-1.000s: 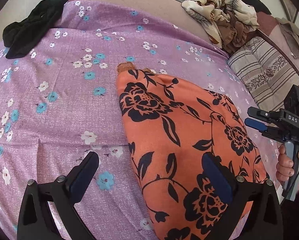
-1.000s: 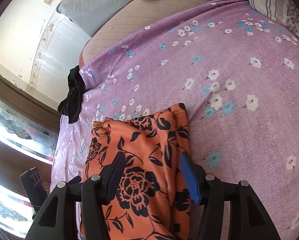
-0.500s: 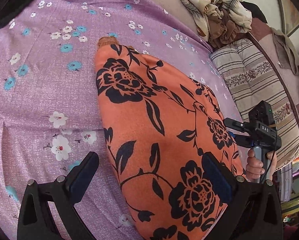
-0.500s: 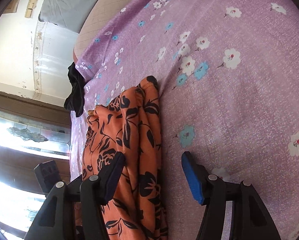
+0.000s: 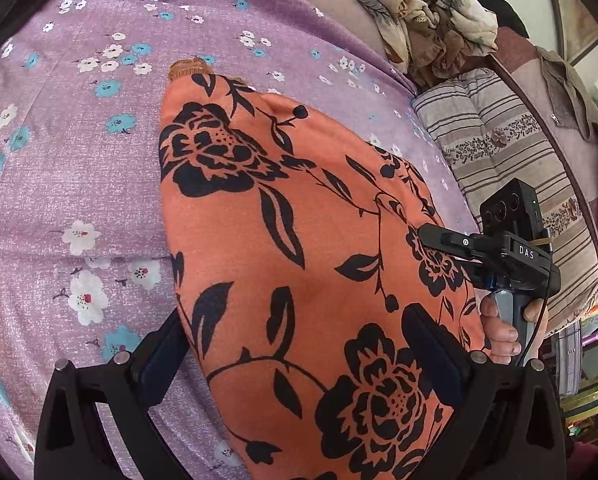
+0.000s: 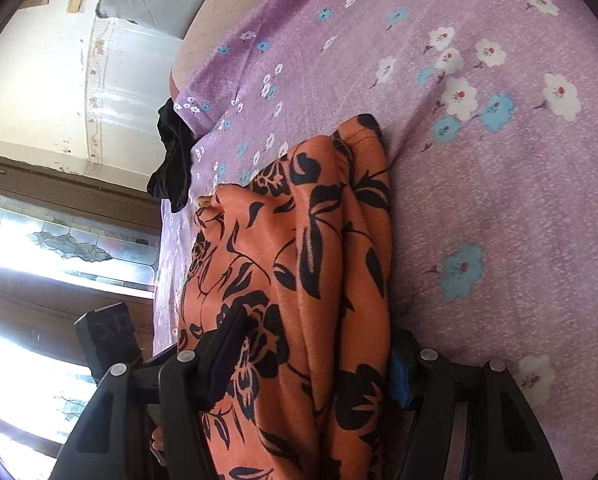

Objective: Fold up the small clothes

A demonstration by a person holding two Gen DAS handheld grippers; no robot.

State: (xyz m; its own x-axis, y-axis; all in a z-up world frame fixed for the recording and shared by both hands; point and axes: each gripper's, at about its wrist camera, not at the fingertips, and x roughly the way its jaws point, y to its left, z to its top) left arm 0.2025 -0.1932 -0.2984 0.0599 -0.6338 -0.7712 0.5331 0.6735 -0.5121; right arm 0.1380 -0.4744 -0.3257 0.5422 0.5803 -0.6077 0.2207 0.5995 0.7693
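Closer now, orange garment covers purple bedsheet.

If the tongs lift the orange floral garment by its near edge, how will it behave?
The orange floral garment probably goes floppy: it lies in soft lengthwise folds and follows the purple bedsheet. It looks thin, so likely light. The right tongs straddle a bunched edge, so some layers might slip free and the fold could open.

the near end of the orange floral garment is cut off by the lower edge; the blue pad is mostly hidden behind its folds.
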